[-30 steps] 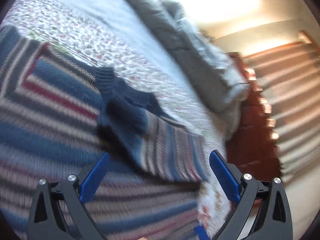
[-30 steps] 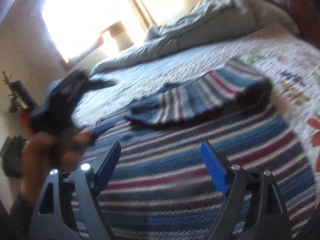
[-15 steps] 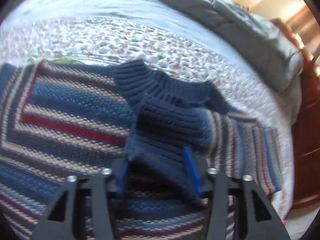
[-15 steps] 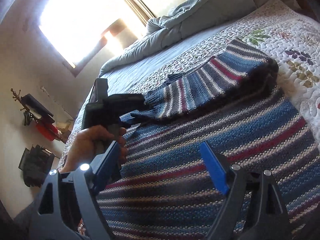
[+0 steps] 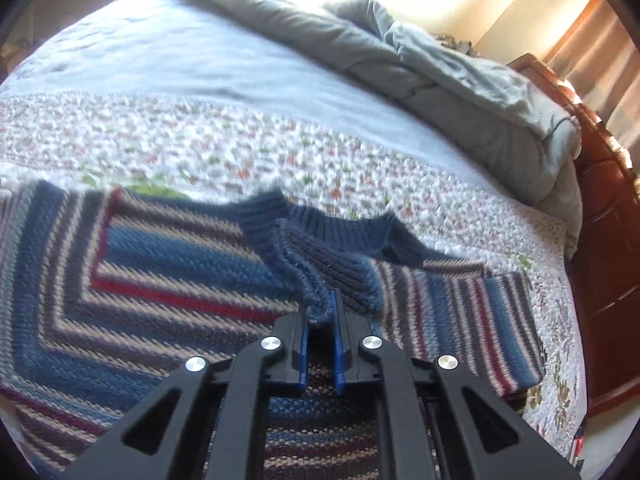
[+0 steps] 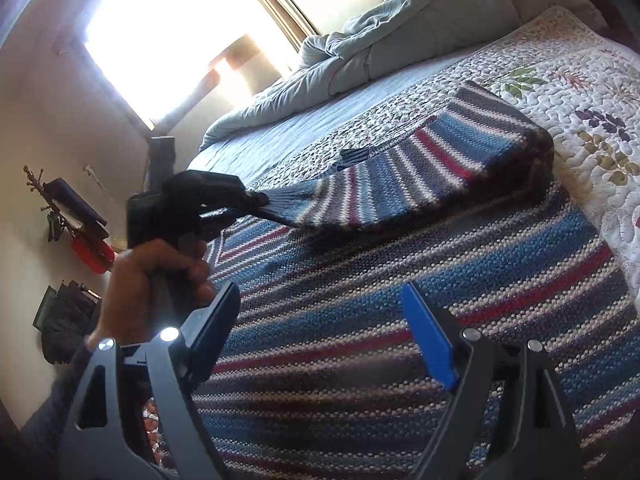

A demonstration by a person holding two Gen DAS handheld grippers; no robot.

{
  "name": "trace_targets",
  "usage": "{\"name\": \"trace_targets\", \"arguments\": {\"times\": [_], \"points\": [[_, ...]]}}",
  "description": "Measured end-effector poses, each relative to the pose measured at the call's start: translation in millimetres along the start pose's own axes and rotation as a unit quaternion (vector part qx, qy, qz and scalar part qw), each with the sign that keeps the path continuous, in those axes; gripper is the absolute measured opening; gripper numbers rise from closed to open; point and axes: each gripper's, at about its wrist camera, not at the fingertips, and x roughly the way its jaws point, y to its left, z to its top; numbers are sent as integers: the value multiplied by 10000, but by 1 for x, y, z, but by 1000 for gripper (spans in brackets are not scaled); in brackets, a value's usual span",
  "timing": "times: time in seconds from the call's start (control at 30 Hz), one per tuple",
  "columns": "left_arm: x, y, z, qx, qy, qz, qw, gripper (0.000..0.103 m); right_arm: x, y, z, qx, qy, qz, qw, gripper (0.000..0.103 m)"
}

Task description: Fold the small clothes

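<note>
We see a striped knit sweater [image 5: 160, 280] spread flat on the floral quilt [image 5: 240, 152] of a bed. One sleeve [image 6: 420, 176] is folded over the body, its long axis crossing the chest, navy cuff [image 5: 340, 276] end pointing toward the left gripper [image 5: 320, 312]. The navy ribbed collar [image 5: 336, 232] sits at the far edge of the sweater in the left wrist view, facing the grey duvet [image 5: 440, 72] bunched at the far side of the bed. The left gripper's jaws have just been closing and now pinch the cuff, knit fabric bunched between the blue pads. In the right wrist view a hand [image 6: 148, 288] holds that gripper at the left. The right gripper [image 6: 320, 320] hovers over the sweater's body with jaws spread wide, nothing between them.
</note>
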Motion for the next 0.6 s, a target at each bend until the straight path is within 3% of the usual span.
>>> {"name": "trace_targets", "arguments": {"times": [0.23, 0.6], "points": [[-20, 33, 12, -81, -46, 27, 10000, 9, 3, 4, -2, -69, 50, 18, 10000, 82], [4, 90, -9, -607, 335, 23, 9976, 9, 6, 6, -3, -182, 56, -40, 9998, 82]]}}
